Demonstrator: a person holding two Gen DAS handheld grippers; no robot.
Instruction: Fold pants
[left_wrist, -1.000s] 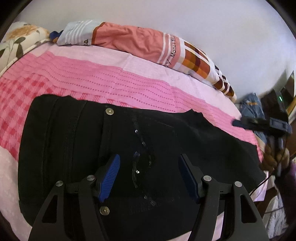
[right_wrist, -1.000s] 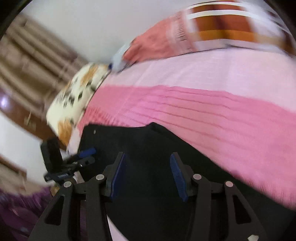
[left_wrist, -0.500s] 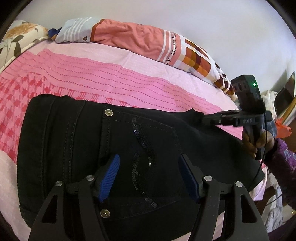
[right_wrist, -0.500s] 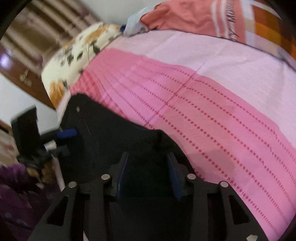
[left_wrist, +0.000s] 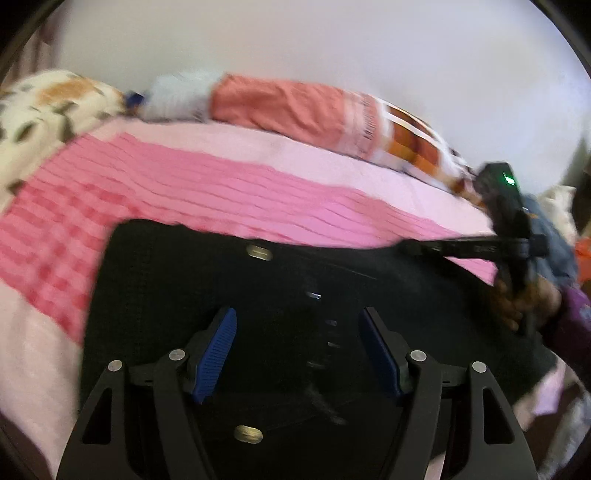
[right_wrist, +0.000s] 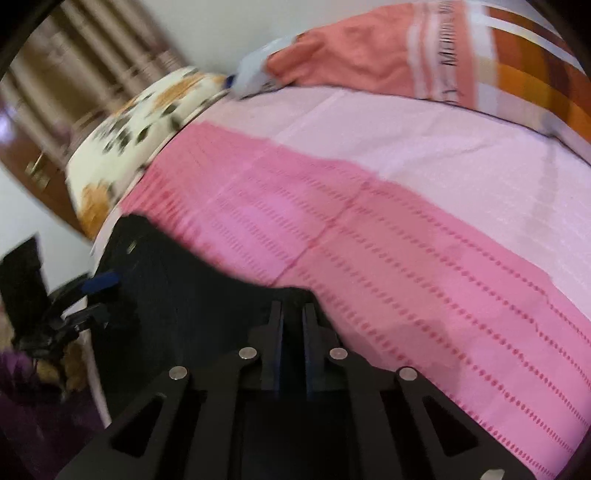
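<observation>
Left wrist view: the left claw (left_wrist: 297, 354), with black arms and ribbed blue pads (left_wrist: 214, 356), stands wide open above the black denim pants (left_wrist: 173, 295) and grips nothing. The pants lie flat on the near part of the bed, over a pink patterned bedsheet (left_wrist: 229, 195); two brass rivets (left_wrist: 259, 252) show on the cloth. At the far right the right claw (left_wrist: 410, 247) meets the pants' far edge. A salmon, white and orange checked pillow (left_wrist: 295, 110) lies along the far side of the bed, and a floral cushion (left_wrist: 48, 107) sits at the far left.

Right wrist view: the right claw (right_wrist: 292, 314) is nearly closed, its fingers pinching a raised fold at the far edge of the black pants (right_wrist: 192, 295). The left claw (right_wrist: 94, 299) shows at the left, open over the pants. The bedsheet (right_wrist: 406, 240) spreads to the right.
</observation>
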